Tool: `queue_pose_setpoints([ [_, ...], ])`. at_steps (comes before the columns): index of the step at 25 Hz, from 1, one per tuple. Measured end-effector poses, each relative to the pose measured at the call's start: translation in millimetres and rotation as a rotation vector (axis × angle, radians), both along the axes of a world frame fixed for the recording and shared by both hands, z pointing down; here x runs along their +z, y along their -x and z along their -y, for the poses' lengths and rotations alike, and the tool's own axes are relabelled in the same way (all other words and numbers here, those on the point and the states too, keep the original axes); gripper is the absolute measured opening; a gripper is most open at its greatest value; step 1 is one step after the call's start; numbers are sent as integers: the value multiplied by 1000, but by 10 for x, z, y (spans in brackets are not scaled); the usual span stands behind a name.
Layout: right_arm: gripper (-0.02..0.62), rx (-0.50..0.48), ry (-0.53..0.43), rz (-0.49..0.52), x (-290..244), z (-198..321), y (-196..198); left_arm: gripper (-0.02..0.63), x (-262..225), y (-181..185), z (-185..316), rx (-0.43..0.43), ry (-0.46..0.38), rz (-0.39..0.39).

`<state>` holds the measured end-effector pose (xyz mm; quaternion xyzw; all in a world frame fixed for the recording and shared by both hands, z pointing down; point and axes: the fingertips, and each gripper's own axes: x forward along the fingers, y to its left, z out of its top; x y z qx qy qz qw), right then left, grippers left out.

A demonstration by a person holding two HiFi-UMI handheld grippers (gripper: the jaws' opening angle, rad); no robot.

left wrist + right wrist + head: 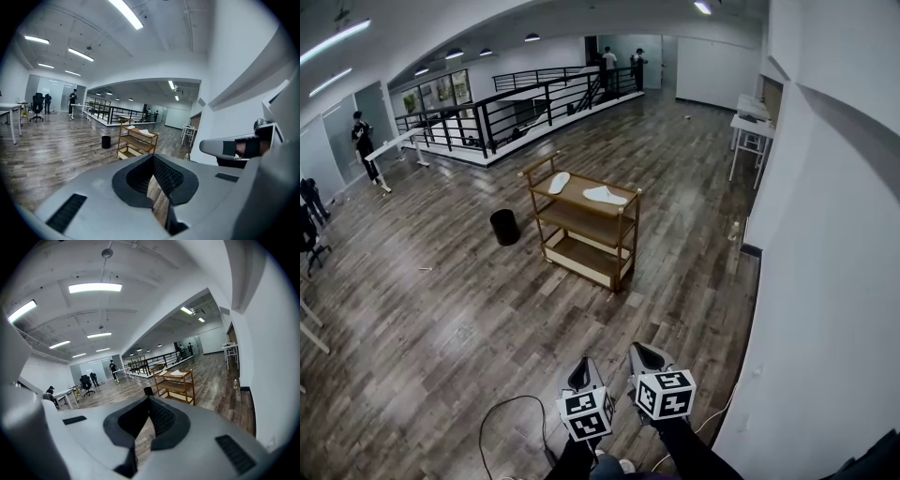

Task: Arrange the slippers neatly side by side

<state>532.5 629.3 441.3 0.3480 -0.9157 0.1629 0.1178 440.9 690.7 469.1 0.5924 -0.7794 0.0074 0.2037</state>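
The left gripper [581, 362] and right gripper [643, 350] are both closed and empty, so reaching in like that could push a slipper [606, 195] off the cart [630, 240].

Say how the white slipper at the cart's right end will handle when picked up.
The slipper looks thin and flat: probably light and floppy, likely drooping if pinched at one end. Lying flat atop the cart, it should not roll but may slide if pushed.
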Motion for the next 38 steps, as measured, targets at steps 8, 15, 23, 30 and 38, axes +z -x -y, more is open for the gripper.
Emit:
queue_pose_setpoints([
  [8,-3,1,5,-1,72,219,235,-2,0,205,267,17,-12,7],
  [15,-2,5,8,-8,114,560,651,0,88,614,600,44,13,15],
  [23,-3,16,-5,0,101,1034,1171,0,54,1123,1083,63,-5,30],
  [30,-2,32,-10,-19,178,1279,1408,0,121,1403,1310,57,-2,39],
  [38,-2,25,-6,-26,222,1540,1677,0,216,1685,1526,31,1,-4],
])
